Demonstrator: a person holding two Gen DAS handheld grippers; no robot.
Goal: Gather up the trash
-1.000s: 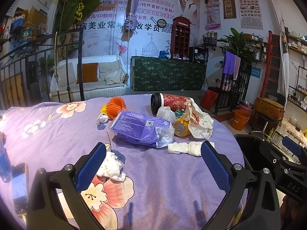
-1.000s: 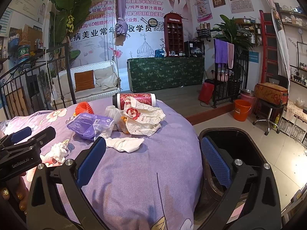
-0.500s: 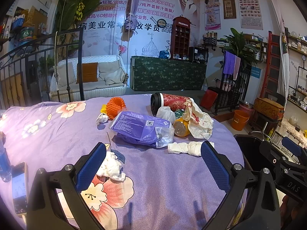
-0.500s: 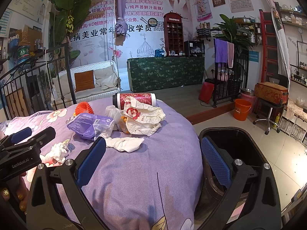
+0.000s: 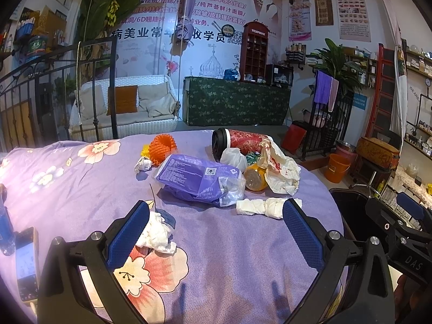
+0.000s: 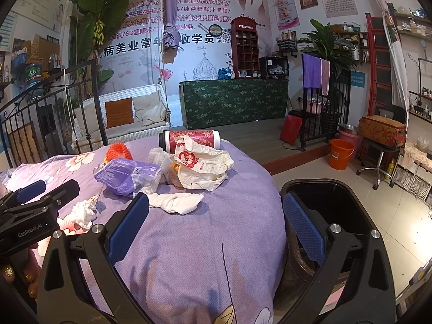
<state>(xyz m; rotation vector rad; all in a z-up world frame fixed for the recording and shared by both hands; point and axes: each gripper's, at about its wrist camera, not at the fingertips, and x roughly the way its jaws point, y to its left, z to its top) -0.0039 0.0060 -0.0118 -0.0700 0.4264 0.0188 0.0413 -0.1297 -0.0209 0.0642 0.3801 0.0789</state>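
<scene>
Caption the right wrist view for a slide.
Open right gripper hovers between littered purple bedspread and black bin.

Black tool [image 5: 216,240] frames, blue pads (silver screws).

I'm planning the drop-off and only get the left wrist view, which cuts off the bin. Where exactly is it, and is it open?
Observer: The black bin stands right beside the table's right edge. Its top is open, with no lid in sight.
Operator: Is the right hand-held gripper carrying anything?
Observer: No. The right hand-held gripper is open and empty. One finger is over the purple cloth and the other is in front of the bin.
Operator: Which piece of trash is nearest to it?
Observer: The white tissue wad, lying just past its left fingertip.
</scene>
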